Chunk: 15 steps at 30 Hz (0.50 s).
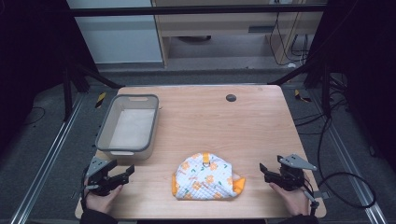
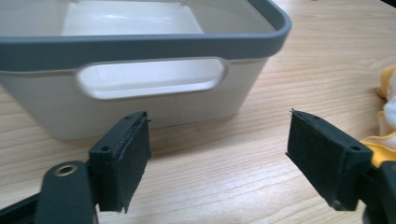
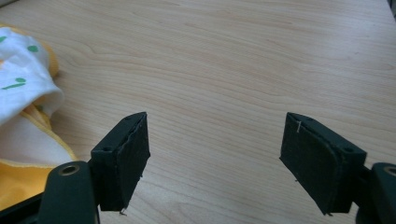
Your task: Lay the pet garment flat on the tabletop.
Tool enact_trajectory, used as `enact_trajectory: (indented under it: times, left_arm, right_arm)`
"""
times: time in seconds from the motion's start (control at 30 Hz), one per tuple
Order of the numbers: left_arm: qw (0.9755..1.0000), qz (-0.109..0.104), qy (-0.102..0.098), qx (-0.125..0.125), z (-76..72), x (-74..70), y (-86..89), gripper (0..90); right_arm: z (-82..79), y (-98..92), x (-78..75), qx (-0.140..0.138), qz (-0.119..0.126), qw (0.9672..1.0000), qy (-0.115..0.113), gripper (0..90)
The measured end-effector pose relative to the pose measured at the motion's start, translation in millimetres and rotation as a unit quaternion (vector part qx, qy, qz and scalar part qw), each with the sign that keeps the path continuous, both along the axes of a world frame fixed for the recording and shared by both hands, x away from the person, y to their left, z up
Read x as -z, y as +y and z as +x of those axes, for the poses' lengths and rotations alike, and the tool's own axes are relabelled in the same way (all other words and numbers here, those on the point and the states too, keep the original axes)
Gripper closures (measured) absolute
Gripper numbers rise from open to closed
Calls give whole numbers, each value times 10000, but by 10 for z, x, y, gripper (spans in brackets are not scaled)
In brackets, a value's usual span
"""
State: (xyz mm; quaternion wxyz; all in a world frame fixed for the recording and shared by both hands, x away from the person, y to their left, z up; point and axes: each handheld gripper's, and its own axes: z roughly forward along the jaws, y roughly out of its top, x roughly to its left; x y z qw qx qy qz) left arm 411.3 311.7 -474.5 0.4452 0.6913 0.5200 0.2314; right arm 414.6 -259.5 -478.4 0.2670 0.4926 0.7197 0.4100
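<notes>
Pale wood grain runs across the table (image 1: 205,116), which stands in a dim room with dark floor and cables around it. Near its front edge, roughly centred between the two hands, lies the folded cloth (image 1: 205,177), a quilted white piece printed with orange figures, yellow-lined and bunched into a rough mound with a small loop at its top. The left gripper (image 1: 122,173) rests on the table to the cloth's left, apart from it, its jaws spread wide with nothing between them; in the left gripper view a yellow edge of the cloth (image 2: 385,112) shows at the far right. The right gripper (image 1: 264,171) sits to the cloth's right, near but not touching, jaws likewise spread and empty.

The step in hand looks like a first approach to the cloth. To do it well, each gripper should probably come in low along the wood and close on a yellow hem rather than the puffy middle, so that a single layer is caught.

Behind the left gripper stands a grey-rimmed bin (image 1: 105,135), empty, its handle slot facing that gripper. A small dark disc (image 1: 231,97) lies far back. Nothing stands between either gripper and the cloth.
</notes>
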Motion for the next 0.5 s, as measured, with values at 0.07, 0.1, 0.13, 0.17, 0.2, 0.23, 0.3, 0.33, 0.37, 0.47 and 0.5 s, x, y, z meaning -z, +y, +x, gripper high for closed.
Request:
enact_trajectory:
  times: [0.07, 0.1, 0.13, 0.17, 0.2, 0.23, 0.3, 0.33, 0.37, 0.47, 0.5]
  left_arm:
    - [10000, 4, -20, 64, -3, -6, -28, 174]
    - [9999, -1, -37, 95, -15, -14, -44, 165]
    - [9999, -12, -52, 122, -24, -23, -51, 165]
    - [9998, -35, -97, 161, -41, -36, -61, 163]
    - [9997, -46, -126, 180, -56, -45, -69, 156]
    - [9997, -43, -130, 214, -65, -52, -79, 151]
    - [9994, 25, -175, 286, -84, -77, -101, 146]
    - [9994, 34, -196, 276, -87, -85, -109, 143]
    - [9994, 34, -196, 276, -87, -85, -109, 138]
    - [9995, -21, -164, 281, -68, -105, -127, 131]
    - [9994, -23, -180, 292, -60, -118, -133, 130]
  right_arm:
    - [7, 7, 9, -46, -38, 10000, -2, 239]
    - [1, 25, 9, -91, -61, 9999, 6, 241]
    - [1, 25, 9, -91, -61, 9999, 6, 241]
    - [-2, 29, 5, -107, -71, 9999, -11, 242]
    - [-12, 32, -10, -110, -55, 9999, -59, 245]
    - [-17, 33, -32, -98, -22, 9999, -70, 252]
    - [-14, 44, -51, -134, -36, 9999, -73, 253]
    - [-15, 47, -59, -125, -43, 9999, -78, 257]
    - [-15, 47, -59, -125, -43, 9999, -78, 257]
    - [-5, 57, -105, -200, 18, 9997, -117, 276]
    - [15, 66, -137, -239, -3, 9996, -155, 283]
